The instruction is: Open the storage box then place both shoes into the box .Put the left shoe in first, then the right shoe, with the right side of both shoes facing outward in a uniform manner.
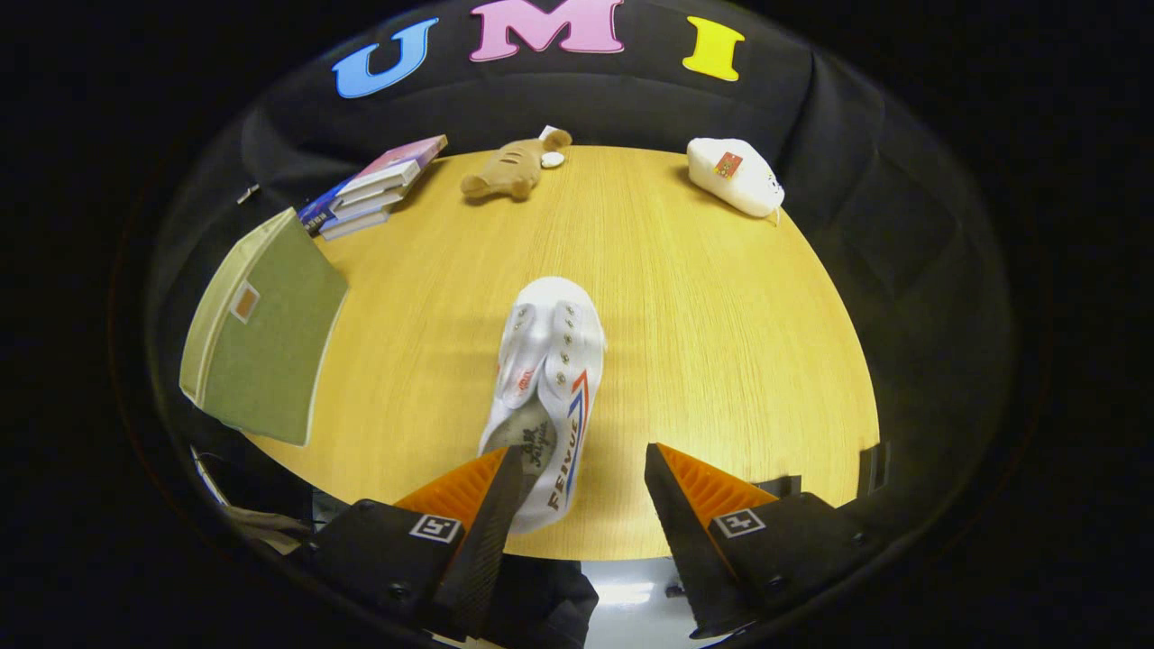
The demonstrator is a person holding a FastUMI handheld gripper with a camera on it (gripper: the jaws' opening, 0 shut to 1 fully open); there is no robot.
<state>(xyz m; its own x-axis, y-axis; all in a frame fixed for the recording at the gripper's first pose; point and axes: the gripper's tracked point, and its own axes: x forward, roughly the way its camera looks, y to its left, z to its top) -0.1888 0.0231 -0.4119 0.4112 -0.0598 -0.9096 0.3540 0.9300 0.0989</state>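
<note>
Fingers of the gripper (581, 469) stand wide apart at the bottom of the frame, holding nothing; the white shoe (547, 388) lies in the centre of the frame on the wooden table (721, 342), its heel end between the fingers and nearer the left one, its toe pointing away toward the top of the frame. Only one shoe is in sight. The olive storage box (261, 329) sits at the left of the frame, overhanging the table's edge, and looks closed (its lid side faces up, as far as I can tell).

Judging by the task, the box wants opening before any shoe goes in, so the gripper would have to swing left past the shoe. If the shoe is taken instead, pinching the heel collar squarely should keep it from twisting.

Other things are well clear: a stack of books (374, 185) at upper left, a brown plush toy (514, 167) at top centre, a white plush toy (735, 176) at upper right. Nothing blocks the way between shoe and box.
</note>
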